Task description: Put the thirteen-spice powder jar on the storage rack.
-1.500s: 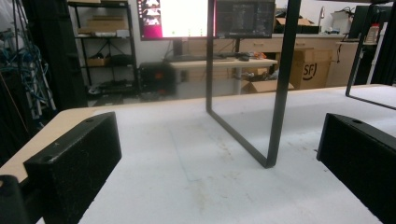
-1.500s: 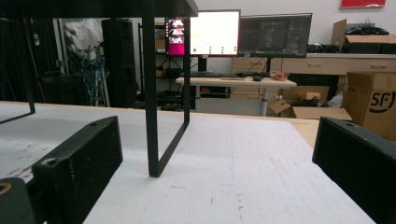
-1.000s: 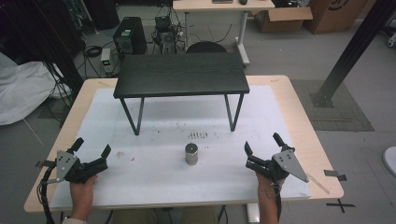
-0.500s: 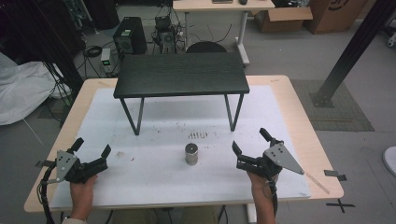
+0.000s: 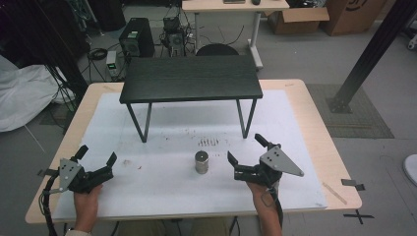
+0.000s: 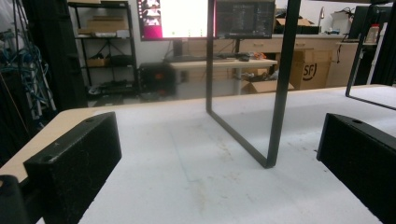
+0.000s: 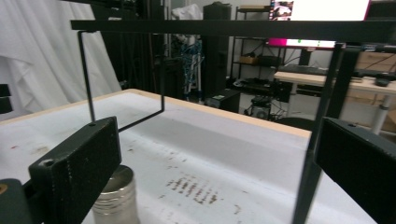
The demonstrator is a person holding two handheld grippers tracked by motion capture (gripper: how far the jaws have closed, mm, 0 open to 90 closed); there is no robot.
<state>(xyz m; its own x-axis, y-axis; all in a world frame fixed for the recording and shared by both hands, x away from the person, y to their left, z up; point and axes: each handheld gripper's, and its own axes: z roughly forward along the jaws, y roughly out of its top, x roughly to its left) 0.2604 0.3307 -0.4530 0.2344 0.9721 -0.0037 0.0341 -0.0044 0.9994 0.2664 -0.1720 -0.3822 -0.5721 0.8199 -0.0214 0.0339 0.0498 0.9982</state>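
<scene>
One metal cylinder (image 5: 201, 162) stands upright, long axis vertical, on the white mat (image 5: 162, 191) in front of one small black table (image 5: 191, 78). Your two grippers flank it: the left gripper (image 5: 96, 156) well apart, the right gripper (image 5: 246, 150) just beside it, both spread wide and empty.

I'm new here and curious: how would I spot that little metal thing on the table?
Find the small black raised table standing on the white sheet. In front of it stands a short silver metal cylinder, upright. It is the one loose object there, beside the open right gripper.
</scene>
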